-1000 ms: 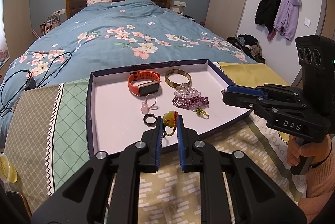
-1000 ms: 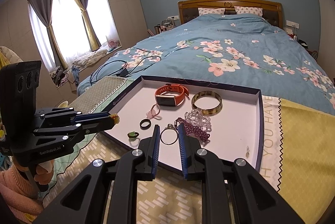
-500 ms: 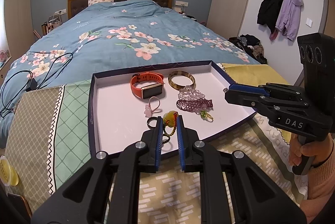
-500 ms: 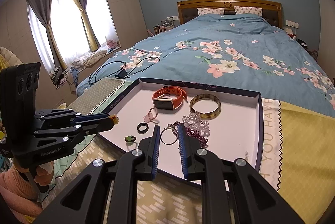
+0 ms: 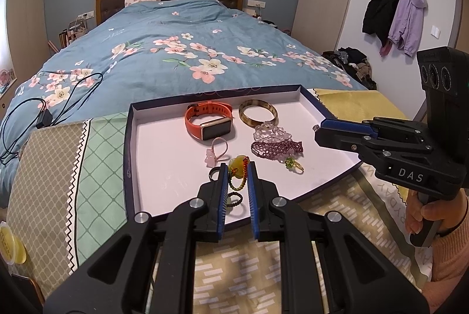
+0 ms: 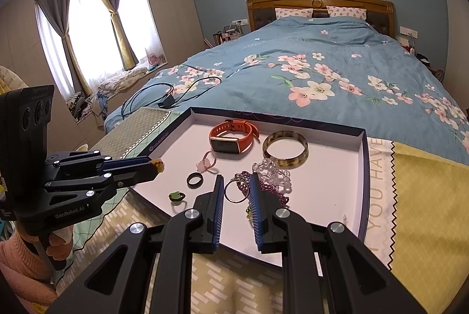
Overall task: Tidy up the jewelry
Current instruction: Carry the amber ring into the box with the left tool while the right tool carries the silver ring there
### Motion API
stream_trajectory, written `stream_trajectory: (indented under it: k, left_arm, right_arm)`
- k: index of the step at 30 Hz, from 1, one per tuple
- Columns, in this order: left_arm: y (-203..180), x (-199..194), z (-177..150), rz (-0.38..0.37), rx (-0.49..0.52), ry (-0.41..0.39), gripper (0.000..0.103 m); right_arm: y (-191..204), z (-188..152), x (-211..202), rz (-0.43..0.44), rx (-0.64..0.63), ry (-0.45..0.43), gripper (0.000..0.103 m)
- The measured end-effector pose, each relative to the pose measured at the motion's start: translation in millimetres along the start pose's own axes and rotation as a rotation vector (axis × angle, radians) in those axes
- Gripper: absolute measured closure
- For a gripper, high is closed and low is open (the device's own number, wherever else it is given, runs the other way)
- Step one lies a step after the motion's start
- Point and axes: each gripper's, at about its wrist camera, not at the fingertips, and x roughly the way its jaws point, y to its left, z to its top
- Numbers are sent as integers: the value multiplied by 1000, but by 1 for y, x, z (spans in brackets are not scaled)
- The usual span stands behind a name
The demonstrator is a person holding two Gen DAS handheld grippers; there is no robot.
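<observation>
A shallow white tray with a dark rim [image 5: 127, 144] [image 6: 363, 167] lies on a patterned cloth at the foot of the bed. In it are an orange smartwatch [image 5: 208, 123] [image 6: 233, 136], a tortoiseshell bangle [image 5: 258, 112] [image 6: 285, 149], clear beads [image 5: 272, 132], purple beads [image 5: 277, 148], a pink charm ring [image 5: 215, 154], a black ring [image 6: 195, 179] and a green ring [image 5: 294, 164]. My left gripper [image 5: 236, 169] is shut on a yellow pendant with a beaded cord [image 5: 238, 164], held over the tray's near side. My right gripper [image 6: 236, 191] is shut on a silver ring [image 6: 234, 191].
The bed with a blue floral duvet [image 5: 176, 56] lies beyond the tray. A black charger and cable [image 5: 44, 116] rest on its left side. Coats [image 5: 392, 15] hang on the right wall. A small green item [image 6: 176, 196] lies at the tray's near left.
Both grippers have drawn back and up slightly from the tray with their items still held. The tray's contents have not moved.
</observation>
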Motion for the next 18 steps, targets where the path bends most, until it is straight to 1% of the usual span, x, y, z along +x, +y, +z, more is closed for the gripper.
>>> stream_trajectory:
  k: [18]
  left_arm:
    - [7,7,4,9,-3,8,90]
  right_arm:
    - [-6,2,9,-19,0,18,87]
